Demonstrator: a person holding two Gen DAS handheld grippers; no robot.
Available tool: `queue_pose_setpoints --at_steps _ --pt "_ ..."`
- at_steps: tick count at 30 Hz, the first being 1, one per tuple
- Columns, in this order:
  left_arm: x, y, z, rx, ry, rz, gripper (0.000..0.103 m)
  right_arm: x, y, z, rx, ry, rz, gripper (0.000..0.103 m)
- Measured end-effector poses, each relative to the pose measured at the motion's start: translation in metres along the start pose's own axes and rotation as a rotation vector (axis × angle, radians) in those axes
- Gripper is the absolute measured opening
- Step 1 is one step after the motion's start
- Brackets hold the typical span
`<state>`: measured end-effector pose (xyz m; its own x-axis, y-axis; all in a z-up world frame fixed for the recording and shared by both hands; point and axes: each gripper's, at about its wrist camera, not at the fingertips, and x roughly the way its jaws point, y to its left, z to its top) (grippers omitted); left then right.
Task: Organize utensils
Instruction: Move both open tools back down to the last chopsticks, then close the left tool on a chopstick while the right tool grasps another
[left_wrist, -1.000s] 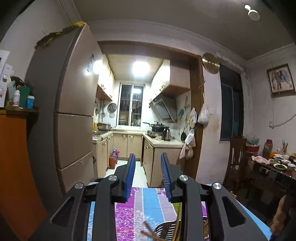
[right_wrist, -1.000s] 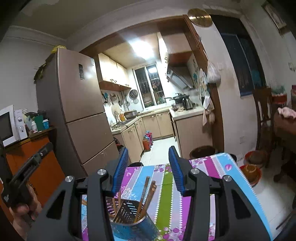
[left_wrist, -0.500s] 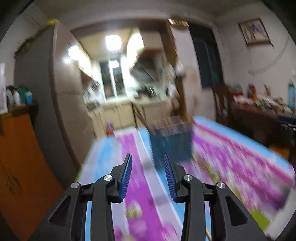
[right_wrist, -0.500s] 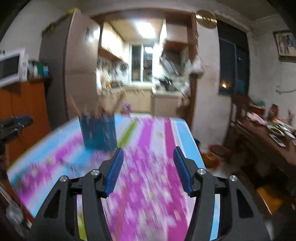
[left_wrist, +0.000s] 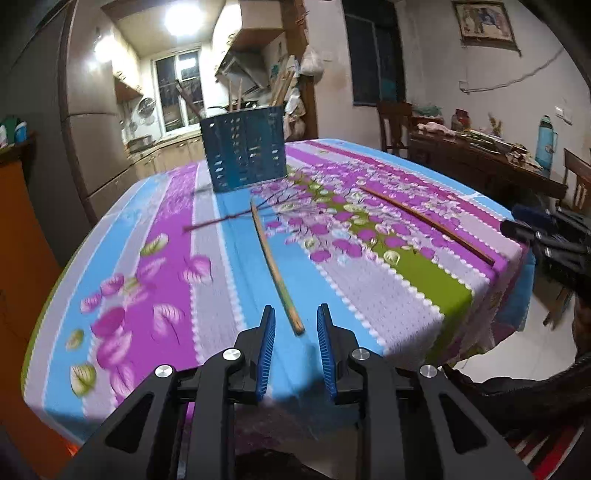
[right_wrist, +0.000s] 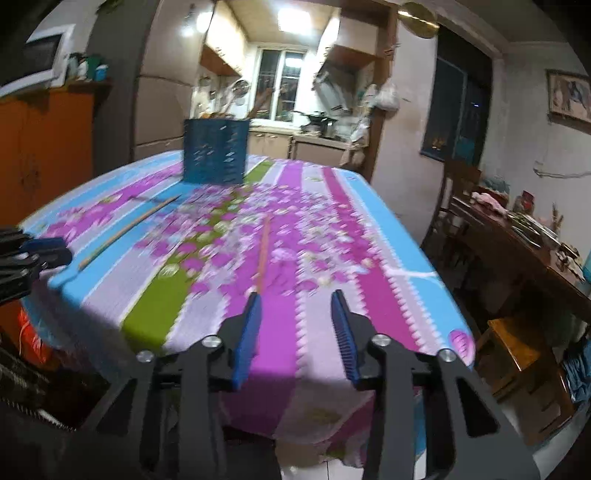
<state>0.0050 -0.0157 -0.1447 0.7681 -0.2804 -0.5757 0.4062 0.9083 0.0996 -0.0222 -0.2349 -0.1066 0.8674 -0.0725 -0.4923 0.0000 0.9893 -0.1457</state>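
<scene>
Left wrist view: the left tool (left_wrist: 293, 317) sits at 6 o'clock over the near edge of the worktop (left_wrist: 155, 258), its blue-padded jaws parted with nothing between them. A light wooden chopstick (left_wrist: 275, 267) lies on the striped floral cloth, running from the middle of the frame down toward 6 o'clock, and its near end lies just ahead of the gap between the jaws without touching either pad. A second, darker chopstick (left_wrist: 424, 223) lies toward 3 o'clock, well apart from the first, slanting toward the worktop's right edge. At 12 o'clock a blue perforated utensil holder (left_wrist: 245, 151) stands upright on the far part of the worktop, with several sticks poking out of its top. At 3 o'clock, beyond the worktop's edge, the right tool (left_wrist: 554, 243) shows as a dark shape; its jaws cannot be read from here.

Right wrist view: the right tool (right_wrist: 295, 321) sits at 6 o'clock off the near edge of the worktop (right_wrist: 369, 240), jaws wide apart and holding nothing. The darker chopstick (right_wrist: 263, 251) lies straight ahead on the cloth, pointing from the centre down to the left pad's tip; motion blur hides whether they touch. The light chopstick (right_wrist: 127, 230) lies toward 9 o'clock, slanting toward the left tool (right_wrist: 26, 254), which is seen at the frame's edge. The utensil holder (right_wrist: 216, 151) stands at 11 o'clock on the far side.
</scene>
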Motion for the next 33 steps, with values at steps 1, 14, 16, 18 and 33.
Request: queue_pose_setpoints --at_steps 1,14,16,18,33 --pt "0.001 -0.002 -0.003 0.003 -0.001 0.019 0.025 0.000 0.005 -0.004 -0.007 0.004 0.011 0.032" --pt "0.019 0.000 0.000 -0.028 0.006 0.046 0.025 0.014 0.018 -0.022 0.007 0.043 0.080 0.021" --pt "0.020 0.000 0.000 -0.038 0.004 0.047 0.025 0.016 0.017 -0.023 0.013 0.047 0.084 0.019" --pt "0.021 0.000 0.001 -0.044 0.005 0.050 0.025 0.017 0.016 -0.023 0.030 0.044 0.092 0.019" --pt "0.023 0.001 0.002 -0.060 0.022 0.059 0.025 0.017 0.014 -0.024 0.089 0.034 0.122 0.005"
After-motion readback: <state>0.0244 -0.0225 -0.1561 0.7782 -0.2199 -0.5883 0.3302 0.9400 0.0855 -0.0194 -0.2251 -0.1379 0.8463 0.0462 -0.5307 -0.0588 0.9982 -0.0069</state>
